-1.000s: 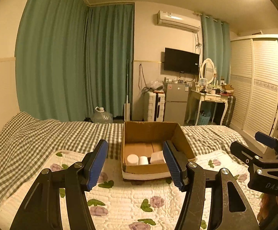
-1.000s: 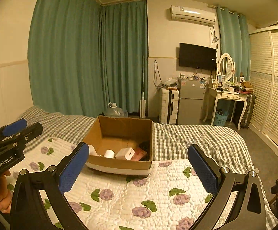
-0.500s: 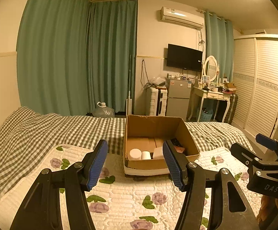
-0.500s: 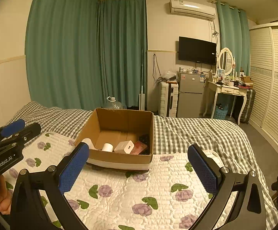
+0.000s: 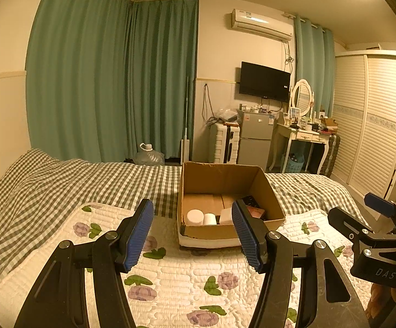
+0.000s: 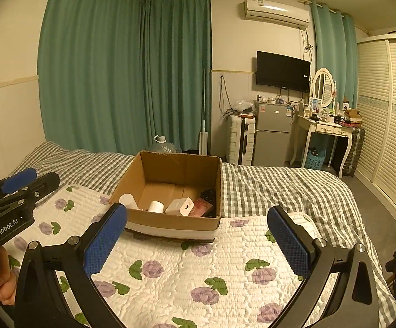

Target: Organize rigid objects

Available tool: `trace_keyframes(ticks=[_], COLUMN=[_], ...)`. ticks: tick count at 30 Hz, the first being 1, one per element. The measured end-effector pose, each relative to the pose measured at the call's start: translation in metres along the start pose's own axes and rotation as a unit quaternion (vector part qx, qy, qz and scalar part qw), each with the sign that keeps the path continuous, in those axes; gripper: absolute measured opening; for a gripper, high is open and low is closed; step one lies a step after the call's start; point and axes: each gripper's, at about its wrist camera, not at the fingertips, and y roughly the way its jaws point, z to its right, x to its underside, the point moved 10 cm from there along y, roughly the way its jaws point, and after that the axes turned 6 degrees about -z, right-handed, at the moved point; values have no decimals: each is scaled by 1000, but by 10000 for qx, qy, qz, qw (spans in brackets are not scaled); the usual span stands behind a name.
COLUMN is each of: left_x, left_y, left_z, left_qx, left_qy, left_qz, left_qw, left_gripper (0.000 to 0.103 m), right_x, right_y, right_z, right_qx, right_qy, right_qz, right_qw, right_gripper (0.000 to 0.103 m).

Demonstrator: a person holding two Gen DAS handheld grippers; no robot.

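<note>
Cardboard box [image 6: 170, 191] sits on floral quilt [image 6: 211, 273] on the bed, holding white cylinders [image 5: 195, 216], white adapter block [image 6: 183, 206], pink item [image 6: 203, 207]. Left tool [image 5: 192, 235] fingers moderately apart, empty, aimed at box. Right tool [image 6: 198, 240] spread wide, empty, above quilt near box.

1. a cardboard box [image 6: 170, 218] stands on a quilt [image 6: 225, 268], which lies on the bed [image 6: 280, 188].
2. in the box, left to right: two rolls [image 6: 155, 206], a charger [image 6: 181, 206], a packet [image 6: 203, 206].
3. behind the bed stand a water jug [image 5: 148, 157], a suitcase [image 6: 240, 139], a fridge [image 6: 271, 134] and a dressing table [image 6: 326, 129]; a tv [image 6: 282, 71] hangs above the fridge.
</note>
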Motion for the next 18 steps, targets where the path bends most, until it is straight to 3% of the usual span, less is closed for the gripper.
trace_keyframes(ticks=[18], left_x=[6], left_y=[2], left_z=[6], left_qx=[-4], left_qy=[43], left_qz=[-86], left_qw=[10000], left_gripper=[63], right_x=[4], right_y=[0], right_z=[1], right_qx=[7], right_qy=[28], right_qz=[-46], right_qw=[10000], right_gripper=[103])
